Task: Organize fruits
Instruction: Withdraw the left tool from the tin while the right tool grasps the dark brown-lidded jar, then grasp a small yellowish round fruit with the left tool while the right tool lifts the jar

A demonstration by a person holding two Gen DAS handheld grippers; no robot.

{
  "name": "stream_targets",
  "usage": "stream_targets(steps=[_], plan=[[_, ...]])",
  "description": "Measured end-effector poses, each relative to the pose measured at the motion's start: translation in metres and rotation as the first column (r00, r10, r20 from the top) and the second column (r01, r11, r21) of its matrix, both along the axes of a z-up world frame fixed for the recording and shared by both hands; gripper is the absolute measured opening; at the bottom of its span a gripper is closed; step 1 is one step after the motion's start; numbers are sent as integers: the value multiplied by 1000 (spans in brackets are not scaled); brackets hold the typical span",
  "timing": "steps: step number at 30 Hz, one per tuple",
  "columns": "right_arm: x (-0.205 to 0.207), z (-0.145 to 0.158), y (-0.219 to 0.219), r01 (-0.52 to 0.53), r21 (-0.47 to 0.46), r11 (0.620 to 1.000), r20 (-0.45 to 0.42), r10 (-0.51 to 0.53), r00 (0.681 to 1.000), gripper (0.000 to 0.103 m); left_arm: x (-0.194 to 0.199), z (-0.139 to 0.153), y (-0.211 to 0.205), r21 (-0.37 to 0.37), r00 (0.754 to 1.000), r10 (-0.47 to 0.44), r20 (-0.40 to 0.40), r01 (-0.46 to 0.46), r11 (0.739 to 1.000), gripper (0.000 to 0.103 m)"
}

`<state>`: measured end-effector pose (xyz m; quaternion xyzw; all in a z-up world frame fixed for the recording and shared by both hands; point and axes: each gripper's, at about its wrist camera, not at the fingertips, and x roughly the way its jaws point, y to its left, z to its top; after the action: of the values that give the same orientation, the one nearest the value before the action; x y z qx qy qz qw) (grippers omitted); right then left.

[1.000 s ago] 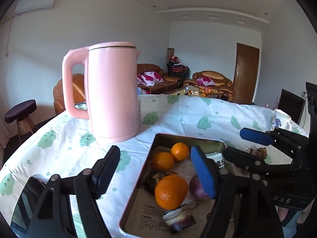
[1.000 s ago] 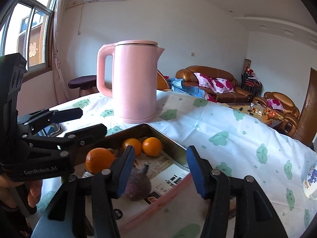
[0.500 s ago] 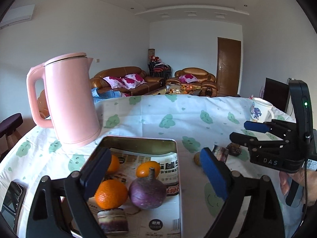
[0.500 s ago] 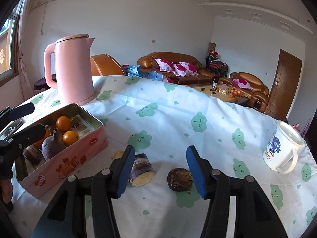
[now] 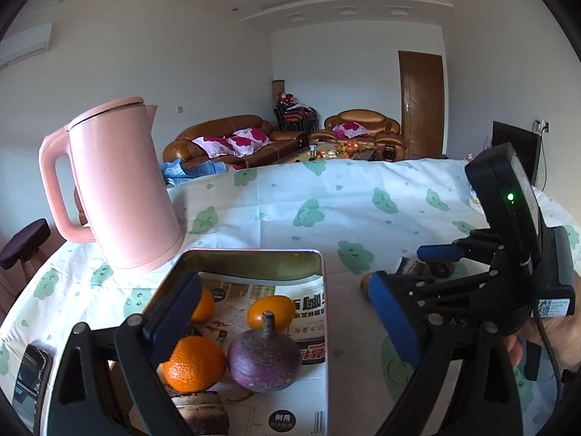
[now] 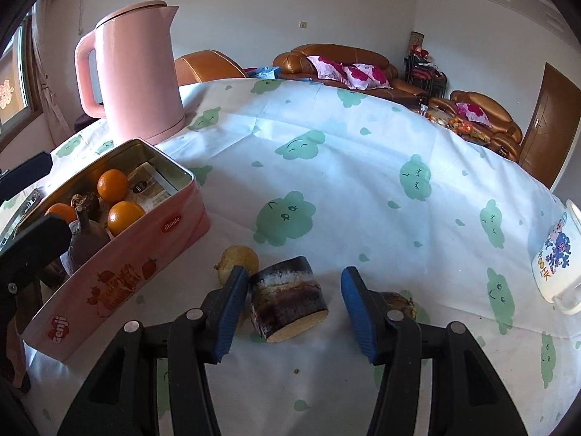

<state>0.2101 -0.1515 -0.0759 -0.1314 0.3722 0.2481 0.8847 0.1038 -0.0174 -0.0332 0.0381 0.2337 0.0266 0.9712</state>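
Note:
A pink tin box [image 6: 120, 261] lined with newspaper holds three oranges [image 5: 270, 310], a purple round fruit [image 5: 265, 361] and a cut cane piece [image 5: 203, 412]. My left gripper [image 5: 287, 323] is open and empty above the tin [image 5: 254, 254]. My right gripper [image 6: 294, 309] is open, low over the tablecloth, with a cut sugarcane piece [image 6: 288, 301] lying between its fingers. A small yellow fruit [image 6: 238, 259] lies beside the left finger. A brown round fruit [image 6: 399, 301] is partly hidden behind the right finger. The right gripper also shows in the left wrist view [image 5: 417, 265].
A tall pink kettle [image 6: 136, 72] stands behind the tin. A white printed mug [image 6: 557, 258] stands at the table's right edge. A phone [image 5: 31, 378] lies at the left edge. The tablecloth is white with green clouds.
My right gripper has swung right from over the tin and come down around the sugarcane piece. My left gripper has shifted, staying open above the tin.

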Motion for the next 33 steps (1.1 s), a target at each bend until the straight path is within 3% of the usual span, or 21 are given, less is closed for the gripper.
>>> stream_targets(steps=[3,8,12,15,19,21,24,27,29,33], plan=[[1,-4,0,-10,20,1000,-41,11,999,44,3,0,3,3,1000,13,-4,-13,1000,95],[-15,7,-9,31,39,999,45,-33,998,43,3,2,16,-43,999,43,11,-42,998,96],[-27,16,-28,100,65,993,115,-107,988,43,-5,9,-4,-41,999,-29,34,31,999,95],[-32,22,-44,162,57,985,173,-169,970,43,0,6,-30,-19,995,-103,-1,103,994,93],[-28,28,-69,215,118,969,179,-234,956,43,18,-10,-55,-29,981,-163,-102,160,987,75],[-26,29,-76,222,152,963,172,-247,954,43,26,-18,-64,-33,971,-187,-150,184,982,59],[-26,30,-79,224,175,959,171,-253,952,44,36,-27,-74,-27,957,-199,-212,198,980,49],[-30,32,-77,210,174,962,193,-243,951,44,46,-35,-80,-33,936,-213,-280,212,977,47],[-33,32,-76,205,169,964,208,-239,949,44,52,-40,-81,-40,924,-214,-318,212,976,36],[-36,33,-76,191,175,966,223,-228,948,44,58,-46,-83,-44,909,-207,-362,205,978,34]])
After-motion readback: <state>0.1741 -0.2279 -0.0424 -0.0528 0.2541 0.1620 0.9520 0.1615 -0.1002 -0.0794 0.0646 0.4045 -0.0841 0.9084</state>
